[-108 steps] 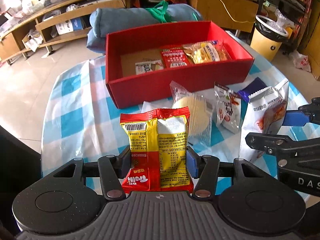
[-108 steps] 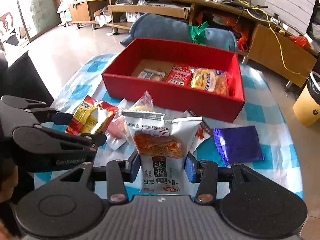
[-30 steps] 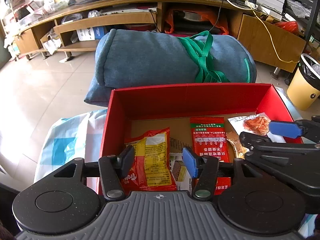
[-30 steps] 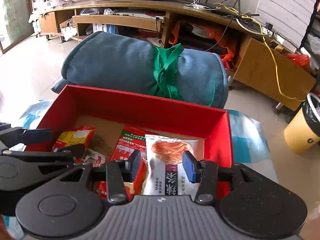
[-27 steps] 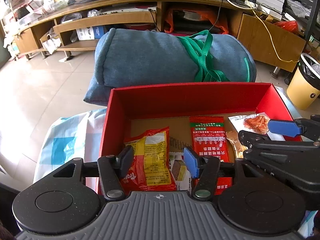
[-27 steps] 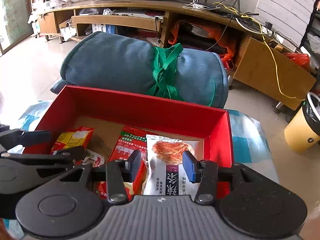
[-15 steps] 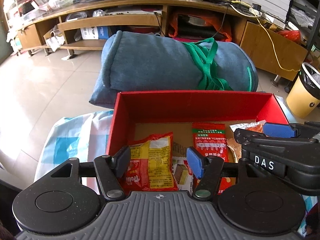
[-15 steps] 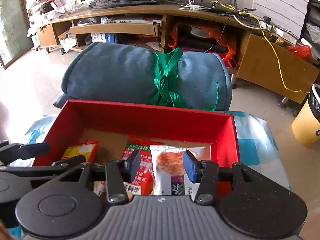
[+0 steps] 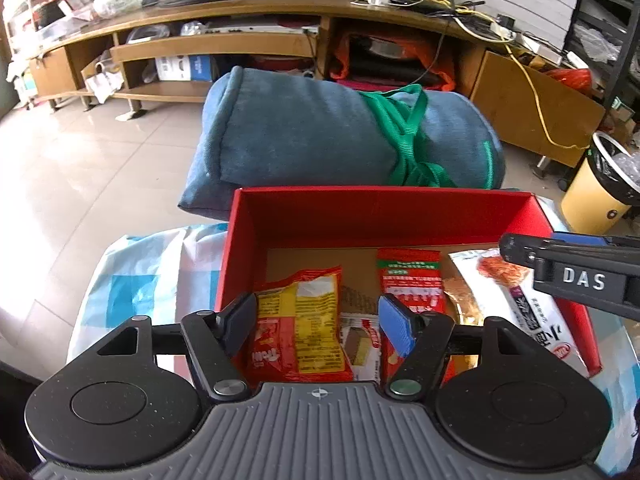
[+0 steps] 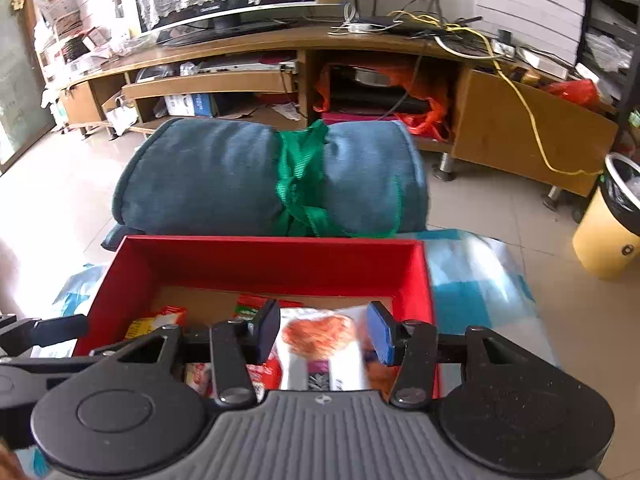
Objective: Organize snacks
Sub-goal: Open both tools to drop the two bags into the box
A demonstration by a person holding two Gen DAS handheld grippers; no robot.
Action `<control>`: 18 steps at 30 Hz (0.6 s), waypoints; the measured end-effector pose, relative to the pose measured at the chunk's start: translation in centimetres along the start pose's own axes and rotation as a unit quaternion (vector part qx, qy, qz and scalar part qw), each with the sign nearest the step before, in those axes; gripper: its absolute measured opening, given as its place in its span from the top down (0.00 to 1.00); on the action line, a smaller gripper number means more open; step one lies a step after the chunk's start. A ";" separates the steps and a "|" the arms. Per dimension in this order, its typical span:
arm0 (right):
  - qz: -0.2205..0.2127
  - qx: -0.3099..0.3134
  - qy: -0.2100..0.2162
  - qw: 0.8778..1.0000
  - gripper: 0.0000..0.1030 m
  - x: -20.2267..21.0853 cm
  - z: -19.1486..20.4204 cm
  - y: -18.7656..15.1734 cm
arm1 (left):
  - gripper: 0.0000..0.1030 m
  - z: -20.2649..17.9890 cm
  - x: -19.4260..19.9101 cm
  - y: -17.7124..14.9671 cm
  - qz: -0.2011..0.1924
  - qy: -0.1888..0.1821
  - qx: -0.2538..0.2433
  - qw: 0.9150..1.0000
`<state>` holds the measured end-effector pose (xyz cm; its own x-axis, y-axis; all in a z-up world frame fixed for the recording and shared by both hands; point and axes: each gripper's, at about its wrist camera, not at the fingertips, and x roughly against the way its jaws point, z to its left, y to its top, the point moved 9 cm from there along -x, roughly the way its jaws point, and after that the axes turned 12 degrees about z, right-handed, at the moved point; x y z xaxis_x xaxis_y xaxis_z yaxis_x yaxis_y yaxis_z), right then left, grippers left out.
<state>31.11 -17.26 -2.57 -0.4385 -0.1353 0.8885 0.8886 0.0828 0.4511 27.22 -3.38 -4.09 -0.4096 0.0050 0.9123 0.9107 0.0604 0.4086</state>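
My right gripper (image 10: 324, 334) hides the white packet's (image 10: 320, 340) lower half; its print blurs; the red box's (image 10: 264, 260) near wall is hidden.

Tiled floor (image 9: 80, 168), wooden TV bench (image 10: 280, 40), bin (image 9: 600, 192).

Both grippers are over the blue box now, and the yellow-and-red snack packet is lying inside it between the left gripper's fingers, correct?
Not quite: the box is red, not blue, as the left wrist view shows. The rest holds: both the left gripper and right gripper are over it, and the yellow-and-red snack packet lies inside between the left fingers.
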 end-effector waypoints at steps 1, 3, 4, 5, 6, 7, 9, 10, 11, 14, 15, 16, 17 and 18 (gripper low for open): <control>0.002 -0.002 -0.002 1.000 0.58 0.2 -0.3 -0.2 | 0.28 -0.1 0.1 -0.1 0.000 -0.002 -0.002 1.000; 0.005 -0.005 -0.006 1.000 0.58 0.6 -0.7 -0.9 | 0.28 -0.4 0.2 -0.4 0.001 -0.005 -0.007 1.000; 0.007 -0.006 -0.008 1.000 0.58 0.8 -0.9 -1.2 | 0.28 -0.5 0.3 -0.5 0.001 -0.006 -0.010 1.000; 0.012 -0.005 -0.009 1.000 0.58 1.0 -0.9 -1.5 | 0.28 -0.7 0.4 -0.7 0.001 -0.007 -0.012 1.000; 0.015 -0.004 -0.009 1.000 0.58 1.2 -0.9 -1.9 | 0.28 -0.7 0.5 -0.8 0.001 -0.007 -0.014 1.000; 0.016 -0.005 -0.008 1.000 0.58 1.3 -1.0 -2.1 | 0.28 -0.8 0.5 -0.9 0.000 -0.008 -0.015 1.000; 0.023 -0.004 -0.006 1.000 0.58 1.5 -0.8 -2.8 | 0.28 -1.0 0.7 -1.1 0.000 -0.011 -0.017 1.000; 0.026 -0.003 -0.006 1.000 0.58 1.5 -0.8 -3.2 | 0.27 -1.1 0.8 -1.2 0.000 -0.012 -0.019 1.000; 0.027 -0.003 -0.007 1.000 0.58 1.6 -0.7 -3.5 | 0.27 -1.2 0.9 -1.2 -0.001 -0.013 -0.020 1.000; 0.030 -0.003 -0.006 1.000 0.58 1.9 -0.7 -4.5 | 0.27 -1.6 1.1 -1.7 -0.001 -0.016 -0.029 0.999; 0.031 -0.004 -0.008 0.999 0.58 2.1 -0.7 -4.8 | 0.27 -1.6 1.2 -2.0 -0.001 -0.016 -0.032 0.999; 0.030 -0.005 -0.009 0.999 0.58 2.4 -0.8 -5.1 | 0.27 -1.7 1.3 -2.3 -0.001 -0.017 -0.033 0.999; 0.029 -0.008 -0.008 1.000 0.57 2.6 -0.9 -5.3 | 0.26 -1.7 1.4 -2.5 0.000 -0.019 -0.035 0.999; 0.030 -0.010 -0.008 0.999 0.57 2.9 -0.9 -5.7 | 0.25 -1.7 1.6 -2.8 0.000 -0.020 -0.035 0.999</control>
<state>24.91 -19.04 -2.65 -0.3871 -0.1147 0.9149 0.9154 0.0711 0.3962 24.11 -5.27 -3.69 -0.4103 0.0449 0.9108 0.9116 -0.0087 0.4111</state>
